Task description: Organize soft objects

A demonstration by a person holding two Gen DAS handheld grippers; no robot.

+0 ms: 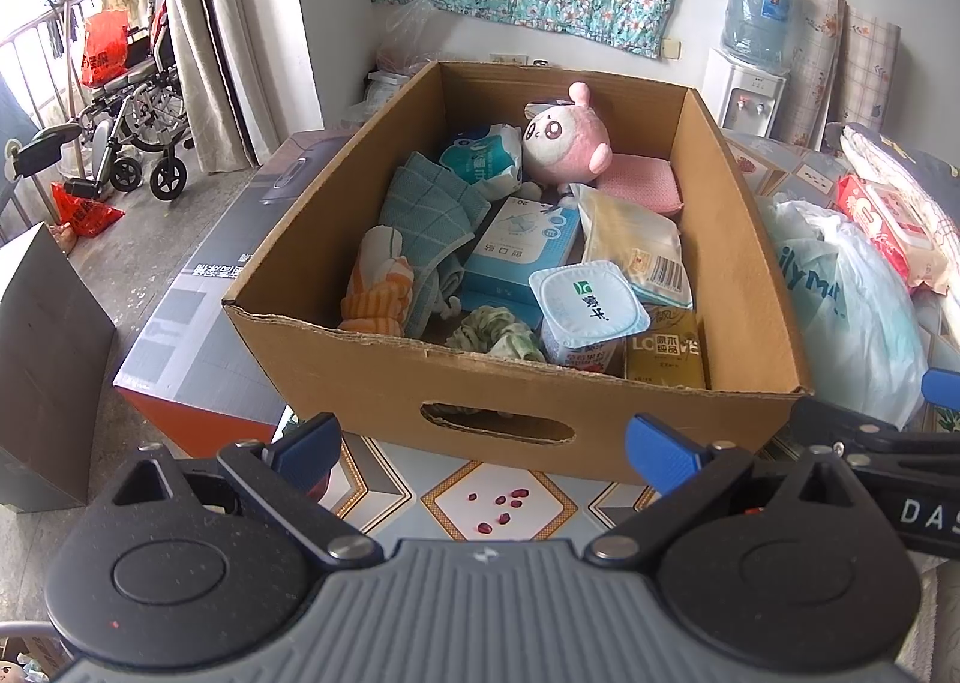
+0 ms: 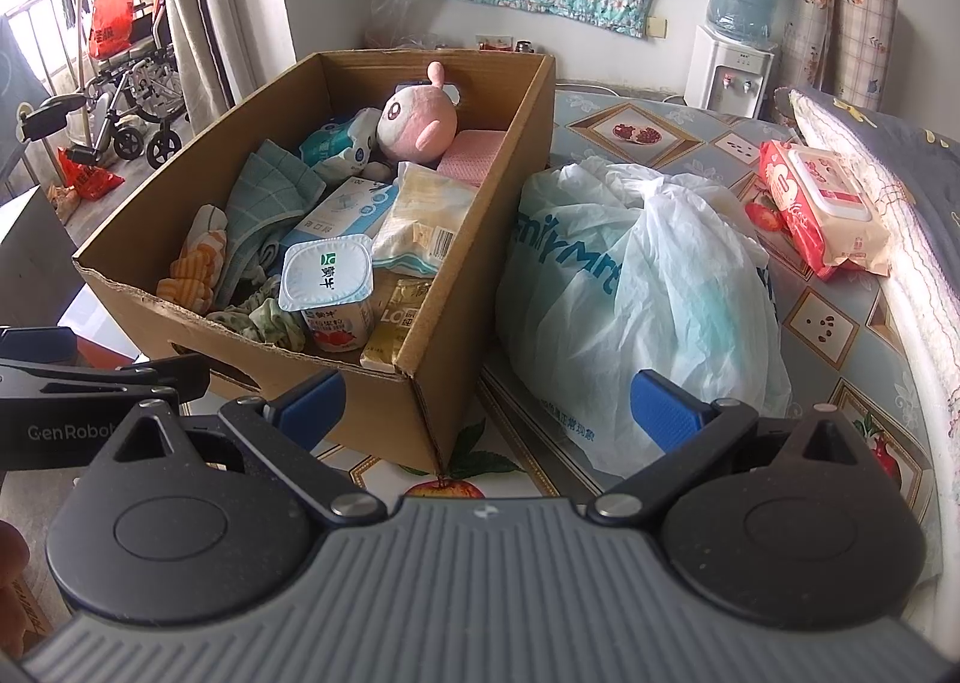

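**Both Claws Spread Wide Short of the Box**

Held the left gripper (image 1: 483, 446) released and empty, just short of the near wall of the cardboard box (image 1: 384, 383). Kept the right gripper (image 2: 486, 401) likewise spread and empty, aimed at the box's near corner with the white plastic bag (image 2: 636, 287) just beside it on the patterned tabletop (image 2: 840, 317).

Judged the step as choosing a first soft item. Best done by coming in from above, clear of the rim, and pinching a loose fold rather than the bulk. Worth steering around the yogurt cup (image 1: 585, 311), propped near the front wall and likely to tip if nudged.

Found the soft things all inside the box: pink plush toy (image 1: 567, 140) against the far wall, teal checked cloth (image 1: 429, 215) crumpled at left, orange striped glove (image 1: 378, 287) below it, green scrunchie (image 1: 495, 335) at the near wall beside the cup.
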